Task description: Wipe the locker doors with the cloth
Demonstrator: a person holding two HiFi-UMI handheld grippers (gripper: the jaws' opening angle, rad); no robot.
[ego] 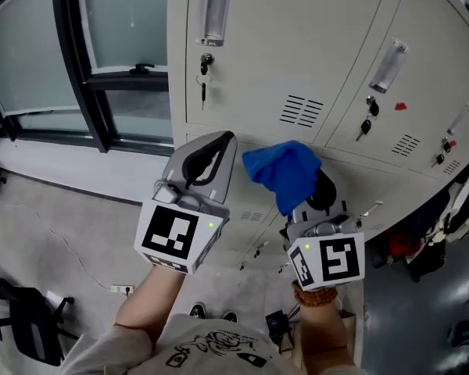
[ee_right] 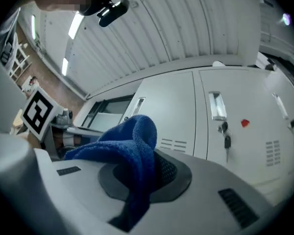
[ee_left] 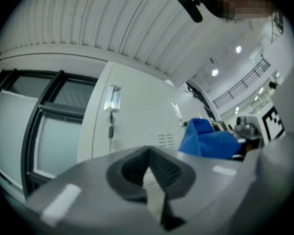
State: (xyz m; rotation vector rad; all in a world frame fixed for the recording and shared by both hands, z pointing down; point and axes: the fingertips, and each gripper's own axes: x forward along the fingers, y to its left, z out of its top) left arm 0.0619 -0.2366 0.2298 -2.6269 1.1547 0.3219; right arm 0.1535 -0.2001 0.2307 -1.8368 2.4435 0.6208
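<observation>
A row of cream locker doors stands before me, also seen in the left gripper view and the right gripper view. My right gripper is shut on a blue cloth, which bunches up over its jaws and is held a little short of the lockers. To its left, my left gripper is raised beside it with jaws shut and nothing between them. From the left gripper view the blue cloth shows at the right.
Keys hang in the locks, and a red sticker marks the second door. A dark-framed window is left of the lockers. A black chair base and a power strip lie on the grey floor.
</observation>
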